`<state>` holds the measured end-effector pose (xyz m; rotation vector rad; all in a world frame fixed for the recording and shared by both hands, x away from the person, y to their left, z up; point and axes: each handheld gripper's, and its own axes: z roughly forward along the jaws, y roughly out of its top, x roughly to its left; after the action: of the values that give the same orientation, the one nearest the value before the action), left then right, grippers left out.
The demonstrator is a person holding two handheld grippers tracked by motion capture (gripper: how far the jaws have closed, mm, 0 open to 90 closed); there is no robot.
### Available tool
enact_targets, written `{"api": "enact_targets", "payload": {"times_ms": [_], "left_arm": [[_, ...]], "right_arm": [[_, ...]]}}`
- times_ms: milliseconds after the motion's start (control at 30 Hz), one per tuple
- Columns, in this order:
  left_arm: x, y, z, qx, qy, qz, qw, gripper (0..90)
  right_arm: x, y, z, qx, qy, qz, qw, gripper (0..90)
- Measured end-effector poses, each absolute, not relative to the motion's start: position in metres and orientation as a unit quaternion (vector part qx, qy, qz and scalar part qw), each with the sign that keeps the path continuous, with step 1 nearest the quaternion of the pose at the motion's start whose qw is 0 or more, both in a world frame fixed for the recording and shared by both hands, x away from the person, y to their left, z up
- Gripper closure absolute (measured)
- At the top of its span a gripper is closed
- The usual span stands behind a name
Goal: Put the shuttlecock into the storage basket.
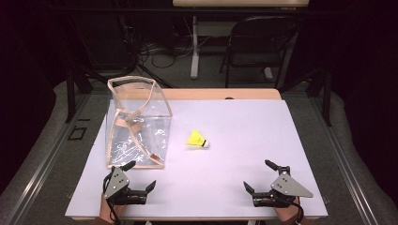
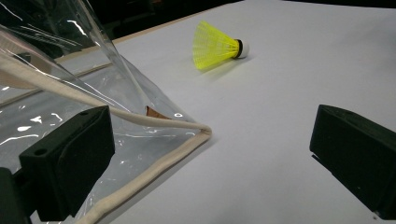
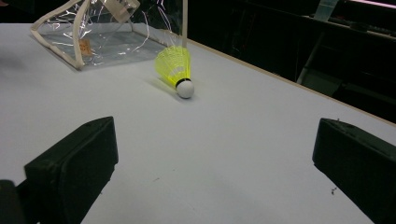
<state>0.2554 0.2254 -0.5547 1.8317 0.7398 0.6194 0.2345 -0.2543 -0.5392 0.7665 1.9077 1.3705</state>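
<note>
The shuttlecock lies on its side mid-table, just right of the clear bag, cork pointing right; it sits beyond both your grippers; your left gripper is slightly nearer, your right gripper faces the cork; both gape empty.

Dark room: grey floor, a black chair, possibly cables beneath another table.
</note>
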Motion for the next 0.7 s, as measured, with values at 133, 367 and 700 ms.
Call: {"api": "enact_targets", "payload": {"times_ms": [133,367,700], "left_arm": [[0.258,0.223,-0.553,0.766,0.303,0.251,0.509,0.0],[0.262,0.219,-0.552,0.773,0.296,0.239,0.507,0.0],[0.270,0.209,-0.551,0.782,0.286,0.228,0.504,0.0]], "right_arm": [[0.235,-0.255,-0.540,0.294,0.731,0.521,0.328,0.0],[0.237,-0.254,-0.541,0.296,0.734,0.518,0.325,0.0],[0.238,-0.254,-0.542,0.297,0.737,0.515,0.321,0.0]]}}
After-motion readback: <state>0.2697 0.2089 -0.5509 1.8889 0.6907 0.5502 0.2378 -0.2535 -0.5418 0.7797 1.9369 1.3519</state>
